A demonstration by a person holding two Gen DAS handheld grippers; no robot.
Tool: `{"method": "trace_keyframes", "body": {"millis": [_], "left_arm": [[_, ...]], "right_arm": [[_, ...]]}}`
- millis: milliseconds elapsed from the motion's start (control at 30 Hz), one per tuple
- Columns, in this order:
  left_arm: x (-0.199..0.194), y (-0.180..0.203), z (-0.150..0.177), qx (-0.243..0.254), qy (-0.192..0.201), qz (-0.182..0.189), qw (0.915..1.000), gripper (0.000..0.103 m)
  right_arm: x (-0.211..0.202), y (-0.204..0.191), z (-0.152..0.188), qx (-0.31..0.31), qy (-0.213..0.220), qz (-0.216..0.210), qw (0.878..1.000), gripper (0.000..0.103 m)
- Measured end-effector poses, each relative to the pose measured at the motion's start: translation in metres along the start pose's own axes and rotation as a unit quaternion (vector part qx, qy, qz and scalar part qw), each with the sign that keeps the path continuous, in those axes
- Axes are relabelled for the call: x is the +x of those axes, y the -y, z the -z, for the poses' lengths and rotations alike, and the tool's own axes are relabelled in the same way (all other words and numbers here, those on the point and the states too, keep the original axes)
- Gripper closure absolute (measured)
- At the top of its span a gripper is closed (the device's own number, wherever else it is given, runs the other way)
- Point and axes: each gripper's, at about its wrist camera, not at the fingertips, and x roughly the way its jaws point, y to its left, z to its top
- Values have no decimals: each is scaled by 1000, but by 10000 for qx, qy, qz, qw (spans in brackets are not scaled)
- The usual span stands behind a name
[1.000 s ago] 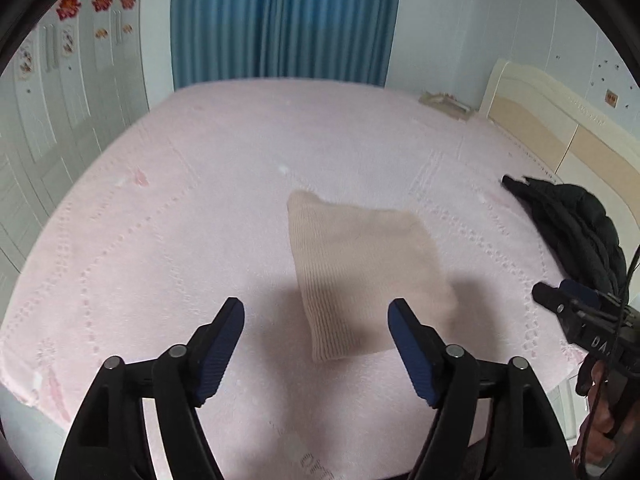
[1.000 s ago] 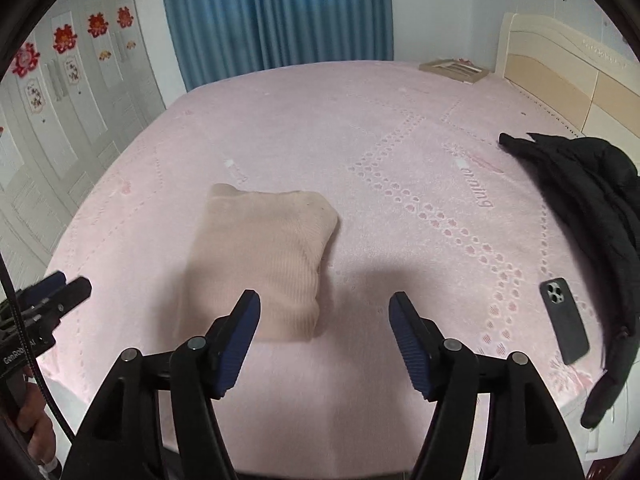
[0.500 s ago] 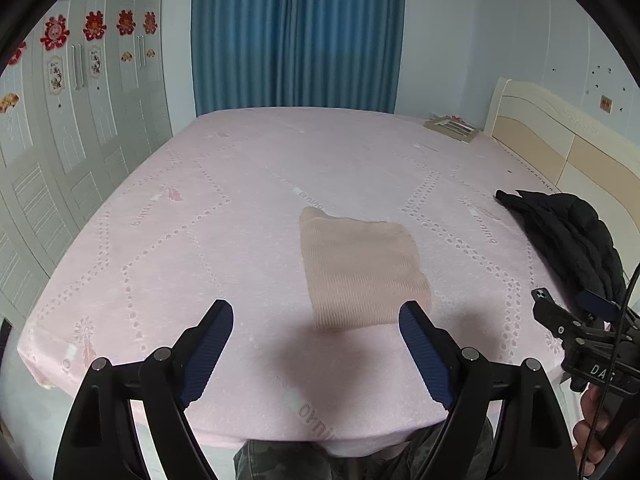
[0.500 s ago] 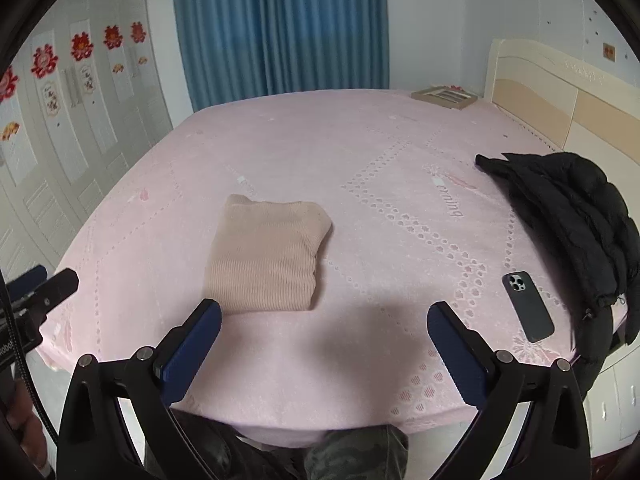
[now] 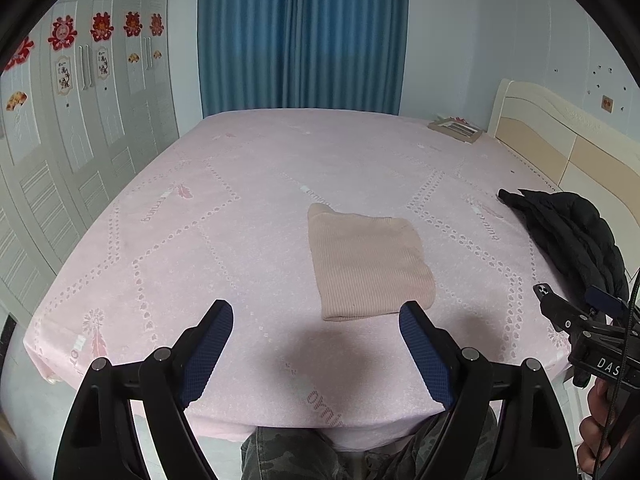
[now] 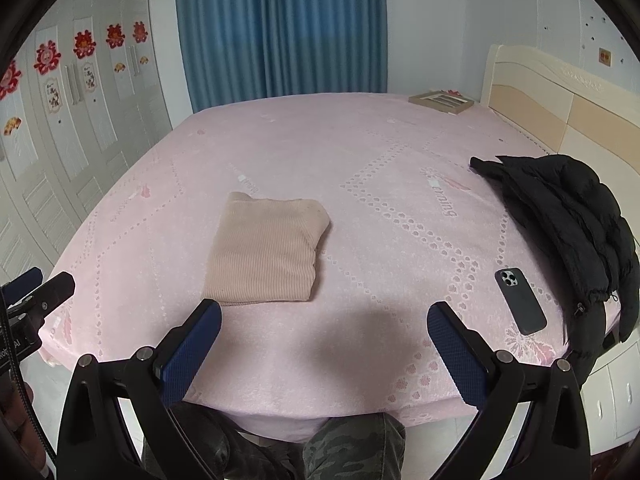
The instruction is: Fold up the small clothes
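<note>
Both grippers have pulled back and up from the bed (image 5: 168, 240) in the last second! The left gripper (image 5: 316, 354) hangs empty, jaws spread wide; the folded beige garment (image 5: 368, 264) lies flat mid-bed, touched by neither gripper. The right gripper (image 6: 324, 354) (jaws spread wider than a second ago) is empty too. The fold looks finished, though its far edge is hard to judge.

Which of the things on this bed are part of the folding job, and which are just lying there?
Part of the job:
- folded beige knit garment
- left tongs, open
- right tongs, open

Just lying about:
- black jacket
- phone
- picture frame
- pink bedspread
</note>
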Motion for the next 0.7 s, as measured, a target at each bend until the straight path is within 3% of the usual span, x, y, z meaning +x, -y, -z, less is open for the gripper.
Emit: {"method": "trace_keyframes", "body": {"millis": [700], "left_arm": [[-4, -7, -1, -64, 16, 41, 10000, 19]], "right_arm": [[-4, 3, -3, 68, 67, 76, 9999, 2]]}}
